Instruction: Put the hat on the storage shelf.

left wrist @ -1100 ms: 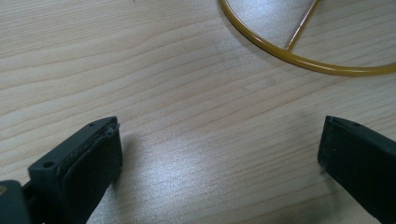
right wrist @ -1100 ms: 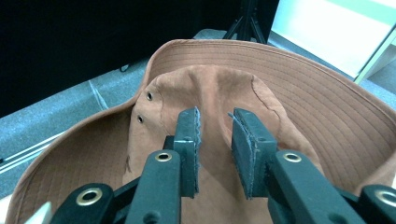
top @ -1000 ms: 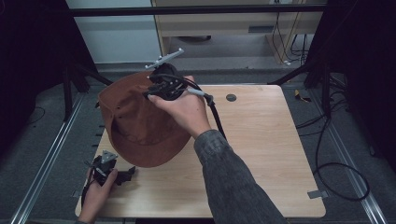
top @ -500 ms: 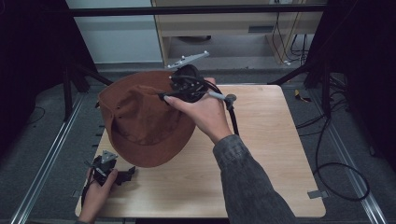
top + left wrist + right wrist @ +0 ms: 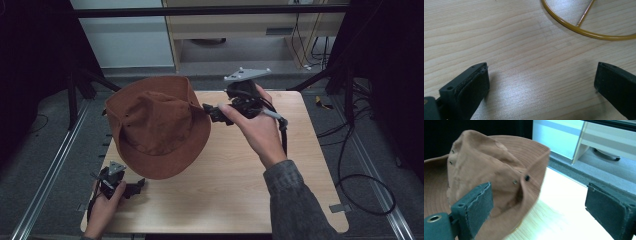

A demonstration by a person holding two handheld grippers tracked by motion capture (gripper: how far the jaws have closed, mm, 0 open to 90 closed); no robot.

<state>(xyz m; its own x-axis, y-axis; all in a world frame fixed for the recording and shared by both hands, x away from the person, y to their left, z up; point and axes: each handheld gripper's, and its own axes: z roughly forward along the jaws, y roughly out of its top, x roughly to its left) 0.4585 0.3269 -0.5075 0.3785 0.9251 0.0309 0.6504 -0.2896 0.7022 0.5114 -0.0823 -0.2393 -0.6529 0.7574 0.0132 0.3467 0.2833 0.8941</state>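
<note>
A brown wide-brimmed hat (image 5: pixel 157 125) sat on the left half of the light wooden table (image 5: pixel 240 185), crown up and tipped, its brim hanging over the table's edge toward ten o'clock. In the high view the right gripper (image 5: pixel 212 112) was held above the table at about twelve o'clock, its jaws pointing toward nine o'clock at the hat's raised brim, gripped by the person's right hand (image 5: pixel 255 125), whose grey sleeve (image 5: pixel 295 200) ran in from five o'clock. A grey three-cornered plate (image 5: pixel 246 74) stood on top of it. In the right gripper view its two black jaws stood wide apart with nothing clamped between them; the hat (image 5: pixel 491 177) lay just past the left jaw, its folded brim showing a dark snap and small eyelets, with the pale table (image 5: pixel 559 217) visible through the gap. The left gripper (image 5: pixel 135 186) rested low at seven o'clock near the table's front corner, held by the left hand (image 5: pixel 102 207), apart from the hat's near brim. In the left gripper view its jaws were likewise spread wide over bare wood grain (image 5: pixel 524 62), holding nothing, and a thin yellow ring (image 5: pixel 584 30) with a spoke lay on the table at one o'clock.
</note>
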